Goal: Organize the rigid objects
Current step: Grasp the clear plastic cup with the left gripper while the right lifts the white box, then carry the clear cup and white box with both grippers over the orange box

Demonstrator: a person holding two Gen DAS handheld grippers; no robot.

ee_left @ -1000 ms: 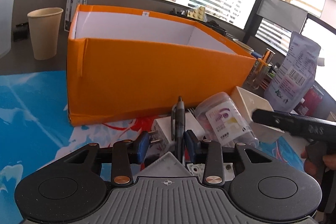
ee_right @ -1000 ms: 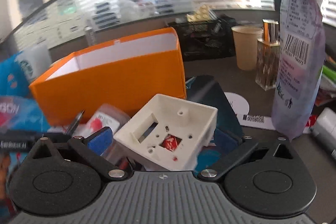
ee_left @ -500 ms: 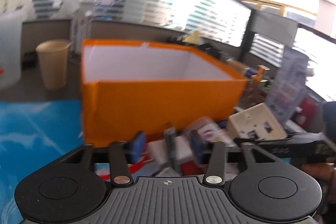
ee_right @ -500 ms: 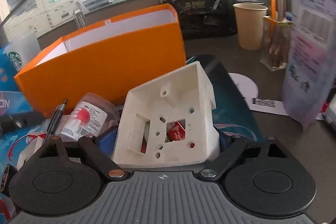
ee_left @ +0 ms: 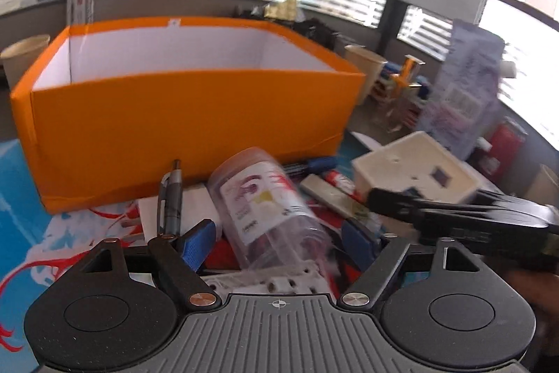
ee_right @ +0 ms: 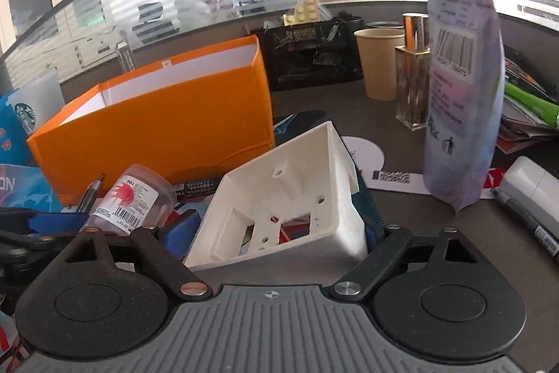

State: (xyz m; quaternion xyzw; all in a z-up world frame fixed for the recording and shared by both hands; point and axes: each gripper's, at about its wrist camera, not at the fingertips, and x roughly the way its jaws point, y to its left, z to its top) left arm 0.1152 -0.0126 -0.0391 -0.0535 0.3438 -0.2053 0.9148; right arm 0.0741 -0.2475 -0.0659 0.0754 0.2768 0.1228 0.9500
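- The orange box (ee_left: pixel 188 114) stands open-topped on the cluttered desk, its white inside showing.
- The left gripper (ee_left: pixel 279 238) sits in front of the orange box, its jaws opening wide around a clear plastic jar (ee_left: pixel 269 201) that lies on its side between the blue pads; the pads do not press it.
- A grey pen (ee_left: pixel 171 198) lies just left of the jar, its tip toward the orange box.
- The right gripper (ee_right: pixel 279 229) is clamped on a white plastic housing (ee_right: pixel 290 198), tilted, in front of the orange box's right end.
- A tall purple pouch (ee_right: pixel 461 86) stands well right of the orange box, a paper cup (ee_right: pixel 379 62) behind it.
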